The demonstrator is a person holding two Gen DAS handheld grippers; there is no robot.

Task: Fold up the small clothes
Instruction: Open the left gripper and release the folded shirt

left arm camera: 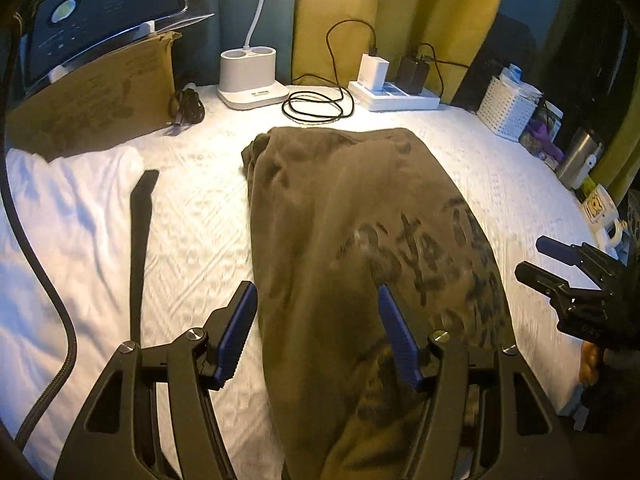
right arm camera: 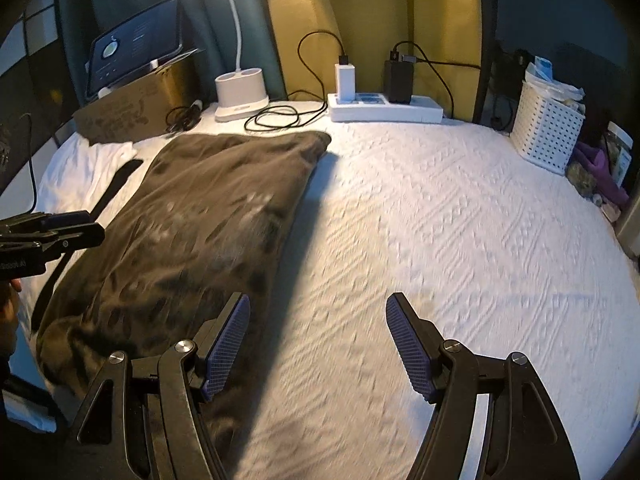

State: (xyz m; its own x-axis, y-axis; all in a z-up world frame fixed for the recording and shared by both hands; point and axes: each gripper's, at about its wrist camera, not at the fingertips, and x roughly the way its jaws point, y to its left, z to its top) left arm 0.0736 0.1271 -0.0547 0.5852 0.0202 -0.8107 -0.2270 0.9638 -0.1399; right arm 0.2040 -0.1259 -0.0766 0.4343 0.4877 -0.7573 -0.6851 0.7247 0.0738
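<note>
The shirt [left arm camera: 360,240] lies folded lengthwise (both jaws wide, nothing held); a cross fold is called for next.

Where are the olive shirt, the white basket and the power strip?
olive shirt [left arm camera: 344,216]: left wrist view, middle of cloth.
white basket [right arm camera: 546,132]: right wrist view, front wall.
power strip [right arm camera: 384,110]: right wrist view, front side.

Yellow curtain [right arm camera: 360,12], white textured tabletop [right arm camera: 460,220], perhaps lamplit.
</note>
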